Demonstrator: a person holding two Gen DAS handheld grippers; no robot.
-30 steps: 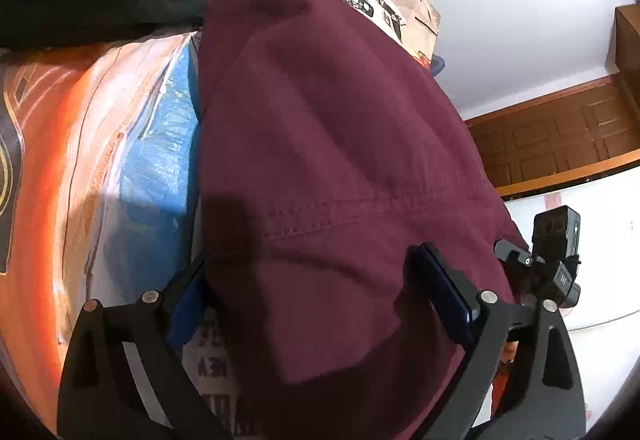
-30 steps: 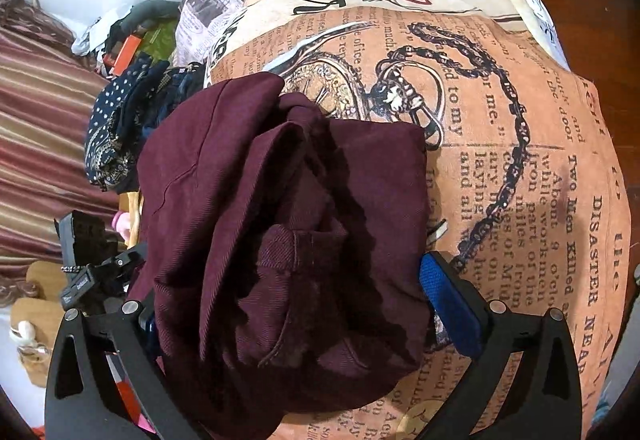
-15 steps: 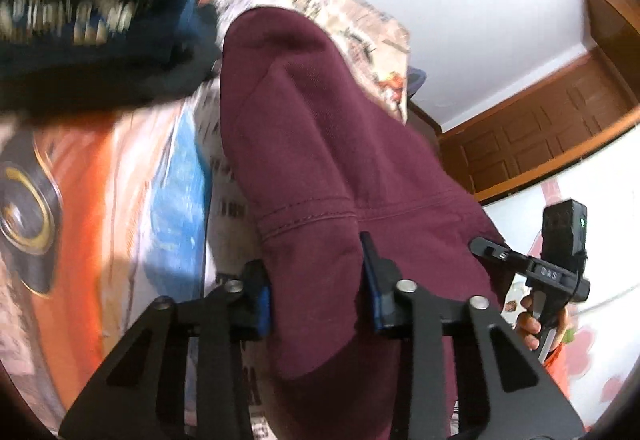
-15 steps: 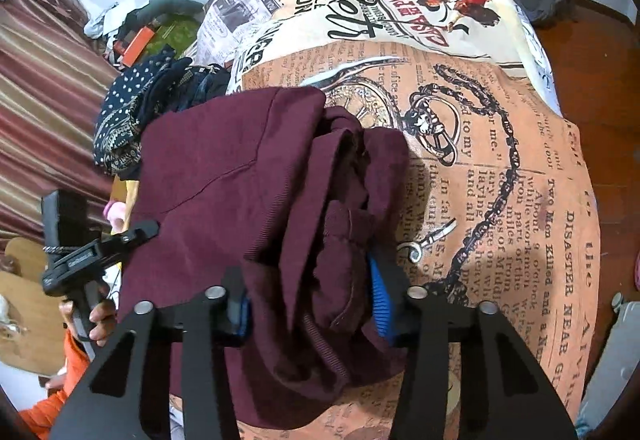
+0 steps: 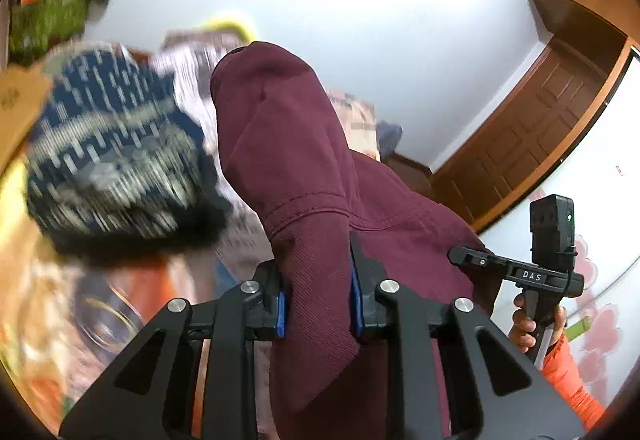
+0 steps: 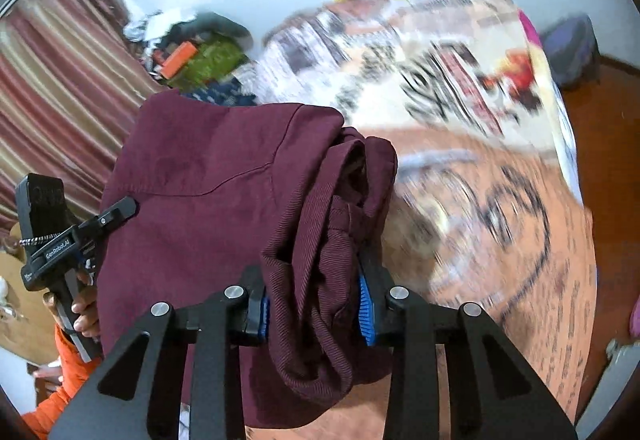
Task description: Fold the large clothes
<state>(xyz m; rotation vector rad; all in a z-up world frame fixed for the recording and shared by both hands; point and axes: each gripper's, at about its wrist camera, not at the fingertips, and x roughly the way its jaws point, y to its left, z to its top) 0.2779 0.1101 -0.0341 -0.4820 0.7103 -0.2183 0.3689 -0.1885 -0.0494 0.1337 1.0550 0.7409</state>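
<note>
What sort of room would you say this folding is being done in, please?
Most likely a bedroom in a home: a bed with a newspaper-print bedspread, a striped curtain, a panelled wooden door, and piled clothes such as a patterned navy garment.

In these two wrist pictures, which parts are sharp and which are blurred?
Left wrist view: the left tool and the maroon garment are sharp, while the patterned blue cloth is smeared by motion. Right wrist view: the right tool and garment are sharp, but the printed bedspread is streaked. Both views bend strongly at the edges.
</note>
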